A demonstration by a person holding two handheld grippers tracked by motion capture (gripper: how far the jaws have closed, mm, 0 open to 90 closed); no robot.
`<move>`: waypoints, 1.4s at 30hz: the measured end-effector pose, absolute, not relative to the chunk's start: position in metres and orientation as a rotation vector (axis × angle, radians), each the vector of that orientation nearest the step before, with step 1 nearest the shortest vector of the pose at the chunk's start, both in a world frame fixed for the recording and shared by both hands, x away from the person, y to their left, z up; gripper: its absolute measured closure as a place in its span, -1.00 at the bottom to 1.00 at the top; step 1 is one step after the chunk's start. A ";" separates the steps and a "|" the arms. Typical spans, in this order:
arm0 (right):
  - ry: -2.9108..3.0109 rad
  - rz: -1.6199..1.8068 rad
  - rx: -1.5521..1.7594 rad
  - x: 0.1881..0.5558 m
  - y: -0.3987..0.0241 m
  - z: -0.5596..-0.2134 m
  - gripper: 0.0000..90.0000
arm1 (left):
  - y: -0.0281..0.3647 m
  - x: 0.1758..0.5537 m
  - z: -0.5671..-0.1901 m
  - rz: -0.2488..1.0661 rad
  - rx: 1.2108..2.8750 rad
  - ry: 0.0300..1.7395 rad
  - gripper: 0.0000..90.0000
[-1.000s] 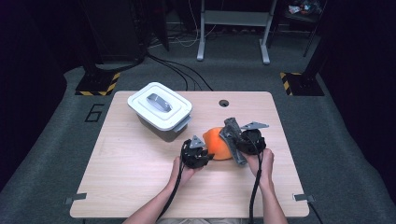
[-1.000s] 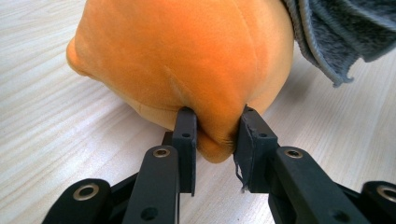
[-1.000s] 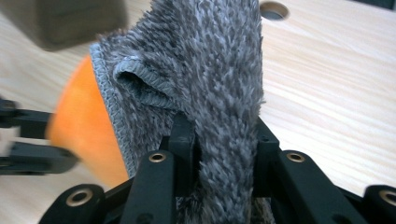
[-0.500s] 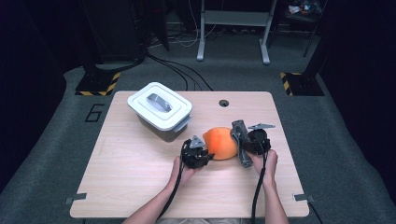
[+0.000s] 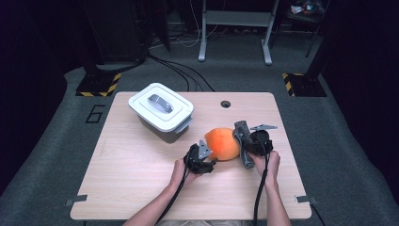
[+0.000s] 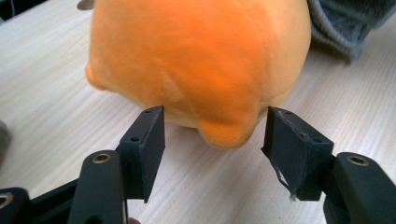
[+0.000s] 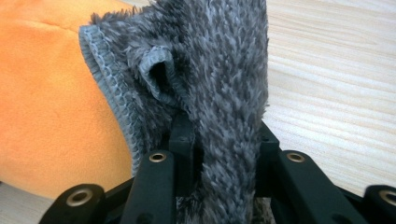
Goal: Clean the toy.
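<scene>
Tongs: our left tongs (image 6: 212, 142) have just been opening, released around the orange plush toy's (image 5: 223, 143) small nub at centre frame on the counter (image 5: 117, 188); our right tongs (image 7: 219, 144) stay clenched on the grey fuzzy cloth (image 7: 210, 70) draped against its right side

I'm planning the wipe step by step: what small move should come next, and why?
Probably draw the grey cloth across the orange plush toy. The right gripper is shut on the cloth right beside the toy, while the left gripper has just been opening, its pads off the toy.
</scene>
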State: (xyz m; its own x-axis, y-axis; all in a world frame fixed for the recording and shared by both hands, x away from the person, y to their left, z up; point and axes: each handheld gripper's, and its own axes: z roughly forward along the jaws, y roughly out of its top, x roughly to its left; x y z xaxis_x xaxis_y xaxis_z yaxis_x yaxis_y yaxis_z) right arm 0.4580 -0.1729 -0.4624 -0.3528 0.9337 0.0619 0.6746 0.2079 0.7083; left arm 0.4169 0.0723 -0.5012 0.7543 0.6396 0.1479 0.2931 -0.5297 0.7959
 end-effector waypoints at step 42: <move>2.197 0.993 1.201 0.422 -0.110 -0.423 0.52 | 0.079 0.422 -0.486 0.311 2.024 0.840 0.61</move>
State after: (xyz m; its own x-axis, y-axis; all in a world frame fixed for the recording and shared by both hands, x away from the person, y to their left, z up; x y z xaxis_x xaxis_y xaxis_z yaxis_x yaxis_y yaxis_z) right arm 0.4221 -0.1104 -0.4234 -0.5233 0.8511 -0.0411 0.5317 0.3639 0.7648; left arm 0.4215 0.0791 -0.4862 0.7380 0.6676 -0.0982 0.4426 -0.3690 0.8173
